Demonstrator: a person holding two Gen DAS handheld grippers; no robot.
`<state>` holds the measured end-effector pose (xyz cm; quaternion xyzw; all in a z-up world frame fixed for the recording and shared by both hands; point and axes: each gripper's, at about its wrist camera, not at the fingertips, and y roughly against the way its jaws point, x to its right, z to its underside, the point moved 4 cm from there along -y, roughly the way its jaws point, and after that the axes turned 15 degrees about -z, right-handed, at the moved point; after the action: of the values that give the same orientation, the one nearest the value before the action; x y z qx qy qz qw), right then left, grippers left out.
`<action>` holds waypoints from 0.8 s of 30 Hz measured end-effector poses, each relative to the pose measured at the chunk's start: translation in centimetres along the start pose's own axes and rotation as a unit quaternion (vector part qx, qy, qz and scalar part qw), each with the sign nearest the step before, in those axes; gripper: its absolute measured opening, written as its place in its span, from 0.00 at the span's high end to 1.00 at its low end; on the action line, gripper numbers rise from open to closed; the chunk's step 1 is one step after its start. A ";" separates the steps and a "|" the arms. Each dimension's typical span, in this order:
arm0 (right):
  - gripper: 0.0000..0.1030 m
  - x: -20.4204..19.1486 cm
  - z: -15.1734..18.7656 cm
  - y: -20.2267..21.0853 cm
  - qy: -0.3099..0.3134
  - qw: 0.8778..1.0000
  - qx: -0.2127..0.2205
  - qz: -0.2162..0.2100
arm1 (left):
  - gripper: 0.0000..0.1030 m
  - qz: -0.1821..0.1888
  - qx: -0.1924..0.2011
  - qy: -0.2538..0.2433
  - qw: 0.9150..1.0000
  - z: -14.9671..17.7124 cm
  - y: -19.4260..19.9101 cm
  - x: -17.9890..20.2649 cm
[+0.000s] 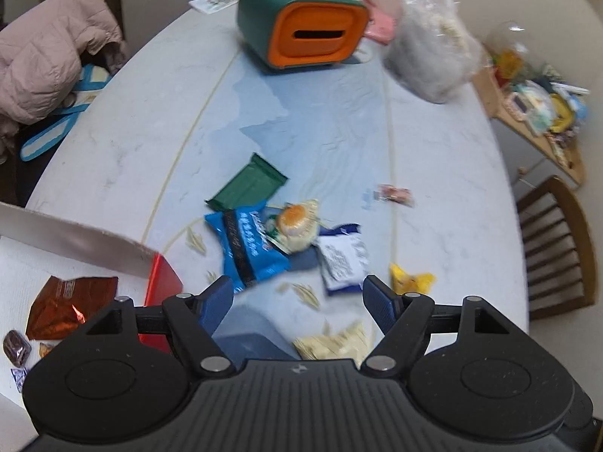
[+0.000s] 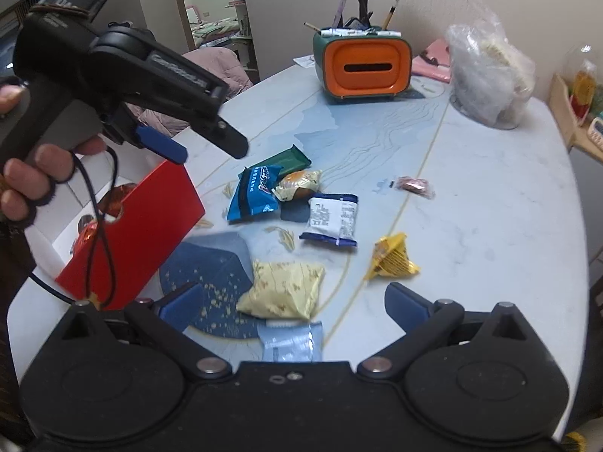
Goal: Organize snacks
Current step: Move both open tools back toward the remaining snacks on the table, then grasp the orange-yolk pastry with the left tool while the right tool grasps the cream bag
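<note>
Snack packets lie scattered on the table: a green bar [image 1: 247, 184], a blue packet [image 1: 245, 248], a round pastry [image 1: 296, 226], a white-and-blue packet [image 1: 341, 260], a yellow packet [image 1: 409, 280], a pale yellow packet [image 2: 284, 290] and a small pink candy [image 2: 412, 185]. A red box [image 2: 135, 233] at the left holds an orange foil packet [image 1: 69, 307] and small candies. My left gripper [image 1: 297, 301] is open and empty, above the table beside the box. It also shows in the right wrist view [image 2: 203, 147]. My right gripper [image 2: 292, 303] is open and empty, just above the pale yellow packet.
A green-and-orange pen holder [image 2: 361, 64] stands at the far side, with a lamp behind it. A clear plastic bag [image 2: 486, 75] sits at the far right. A pink jacket [image 1: 49, 60] hangs over a chair at left. A wooden chair [image 1: 557, 245] stands at right.
</note>
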<state>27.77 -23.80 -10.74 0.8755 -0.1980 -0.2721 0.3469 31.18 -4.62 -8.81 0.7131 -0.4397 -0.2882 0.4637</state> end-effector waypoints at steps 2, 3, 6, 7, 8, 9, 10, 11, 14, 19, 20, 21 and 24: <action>0.01 0.5 -0.4 -1.2 -0.005 1.000 -0.005 -0.008 | 0.27 -0.012 -0.007 0.004 1.000 -0.5 -1.4 0.1; 0.01 0.6 -0.5 -1.8 -0.006 1.000 -0.008 -0.012 | 0.27 -0.015 -0.011 0.009 1.000 -0.6 -2.1 0.0; 0.02 1.0 -0.7 -3.8 -0.005 1.000 -0.019 -0.018 | 0.27 -0.028 -0.020 0.013 0.999 -0.9 -3.8 0.2; 0.03 1.1 -0.7 -4.4 -0.005 1.000 -0.023 -0.020 | 0.27 -0.034 -0.021 0.009 0.999 -1.0 -4.2 0.5; 0.03 1.3 -0.7 -4.9 -0.005 0.999 -0.027 -0.022 | 0.27 -0.039 -0.018 0.004 0.999 -1.1 -4.5 0.7; 0.03 1.4 -0.7 -5.5 -0.006 0.999 -0.031 -0.023 | 0.27 -0.043 -0.015 -0.001 0.999 -1.2 -4.7 1.0; 0.03 1.5 -0.7 -6.0 -0.006 0.999 -0.035 -0.024 | 0.27 -0.046 -0.010 -0.005 0.999 -1.4 -4.9 1.2; 0.04 1.7 -0.7 -6.5 -0.006 0.999 -0.039 -0.024 | 0.27 -0.046 -0.005 -0.009 0.999 -1.7 -5.0 1.5; 0.05 2.3 -0.7 -7.9 -0.010 0.998 -0.050 -0.026 | 0.27 -0.043 0.004 -0.024 0.999 -2.5 -5.6 2.5; 0.07 3.3 -0.6 -9.9 -0.020 0.997 -0.066 -0.028 | 0.27 -0.039 -0.005 -0.055 0.998 -3.5 -7.6 4.1; 0.08 3.4 -0.5 -10.3 -0.020 0.997 -0.070 -0.028 | 0.27 -0.037 -0.008 -0.058 0.998 -3.6 -8.0 4.3; 0.09 3.5 -0.5 -10.7 -0.018 0.997 -0.073 -0.027 | 0.27 -0.037 -0.011 -0.059 0.997 -3.7 -8.5 4.5; 0.13 3.6 -0.3 -11.4 -0.012 0.996 -0.079 -0.027 | 0.27 -0.038 -0.018 -0.064 0.997 -4.0 -9.6 4.8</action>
<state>32.50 -17.82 -19.92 0.8467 -0.1566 -0.3069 0.4053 40.06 -5.57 -15.97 0.7006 -0.4361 -0.3585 0.4364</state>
